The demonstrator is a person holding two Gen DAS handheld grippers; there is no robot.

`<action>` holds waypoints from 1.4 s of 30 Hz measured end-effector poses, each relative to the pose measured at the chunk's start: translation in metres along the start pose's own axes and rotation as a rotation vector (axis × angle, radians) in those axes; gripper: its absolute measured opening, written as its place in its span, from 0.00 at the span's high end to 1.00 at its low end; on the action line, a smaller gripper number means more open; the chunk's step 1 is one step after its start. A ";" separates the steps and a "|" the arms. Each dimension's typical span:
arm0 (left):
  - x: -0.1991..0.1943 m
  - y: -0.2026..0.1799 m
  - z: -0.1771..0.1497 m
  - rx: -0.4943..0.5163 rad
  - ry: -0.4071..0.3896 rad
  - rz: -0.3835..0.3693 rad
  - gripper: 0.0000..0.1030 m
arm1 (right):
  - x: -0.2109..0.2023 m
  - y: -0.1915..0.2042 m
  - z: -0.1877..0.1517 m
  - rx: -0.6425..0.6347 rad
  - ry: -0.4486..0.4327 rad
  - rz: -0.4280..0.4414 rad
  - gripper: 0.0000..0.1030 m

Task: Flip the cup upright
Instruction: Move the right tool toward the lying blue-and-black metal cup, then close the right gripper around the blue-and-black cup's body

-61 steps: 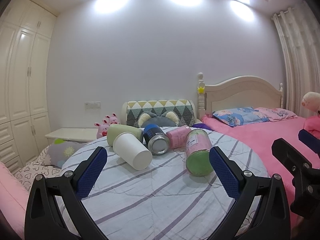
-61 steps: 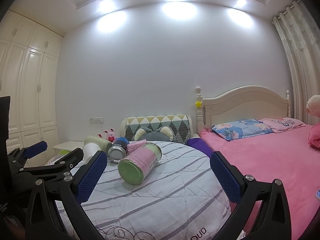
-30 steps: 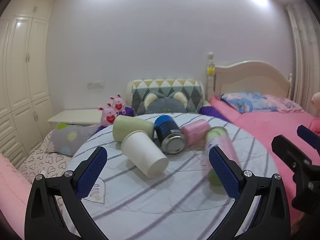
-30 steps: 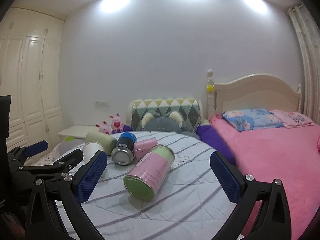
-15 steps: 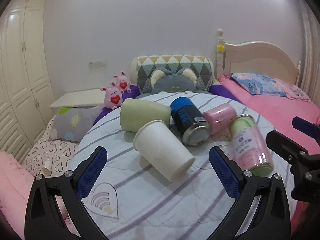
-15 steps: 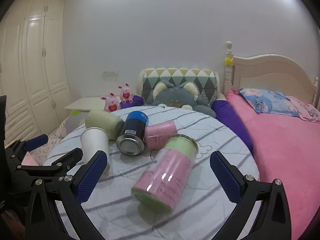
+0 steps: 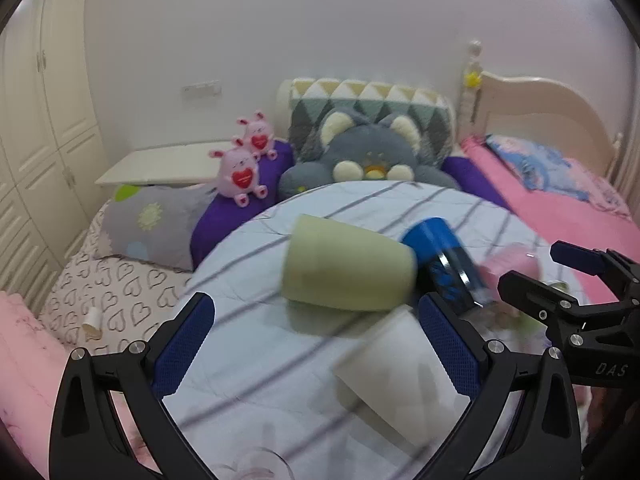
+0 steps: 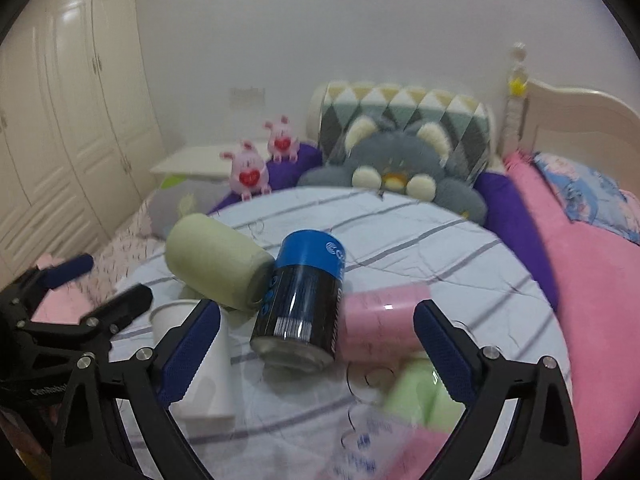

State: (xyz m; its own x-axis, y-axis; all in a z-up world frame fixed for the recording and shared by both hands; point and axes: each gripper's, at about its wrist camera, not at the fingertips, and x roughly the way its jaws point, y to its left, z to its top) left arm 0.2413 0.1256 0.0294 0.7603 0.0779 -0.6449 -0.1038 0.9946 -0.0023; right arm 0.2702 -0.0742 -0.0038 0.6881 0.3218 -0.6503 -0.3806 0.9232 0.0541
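Both the left hand-held gripper point(image 7: 316, 340) and the right hand-held gripper point(image 8: 316, 344) are spread wide, gripping nothing, near the white paper cup point(image 7: 394, 372) lying sideways on the round striped-cloth table point(image 7: 256, 360), beside a pale green cup point(image 7: 346, 264).

The room looks soft and a bit dim, and my pictures bend round with black corners. The white cup point(image 7: 400, 376) by my left claw point(image 7: 316, 344) is smeared, and shiny glare sits on the wardrobe doors point(image 8: 76, 92) far left of my right claw point(image 8: 316, 352).
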 end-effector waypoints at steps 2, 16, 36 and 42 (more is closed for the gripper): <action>0.010 0.006 0.006 -0.002 0.019 0.006 0.00 | 0.017 0.000 0.009 0.002 0.049 0.005 0.05; 0.042 0.032 0.012 -0.021 0.106 -0.001 0.00 | 0.088 0.014 0.025 -0.032 0.281 -0.002 0.05; 0.050 0.033 0.010 -0.035 0.118 0.021 0.00 | 0.118 0.016 0.026 -0.100 0.418 -0.002 0.27; 0.048 0.033 0.011 -0.042 0.117 0.018 0.00 | 0.113 0.016 0.027 -0.073 0.416 0.020 0.27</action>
State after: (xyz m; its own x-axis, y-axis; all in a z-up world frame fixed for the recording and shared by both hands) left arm 0.2813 0.1630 0.0070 0.6782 0.0851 -0.7299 -0.1460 0.9891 -0.0204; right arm 0.3584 -0.0176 -0.0559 0.3773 0.2135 -0.9012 -0.4442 0.8955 0.0262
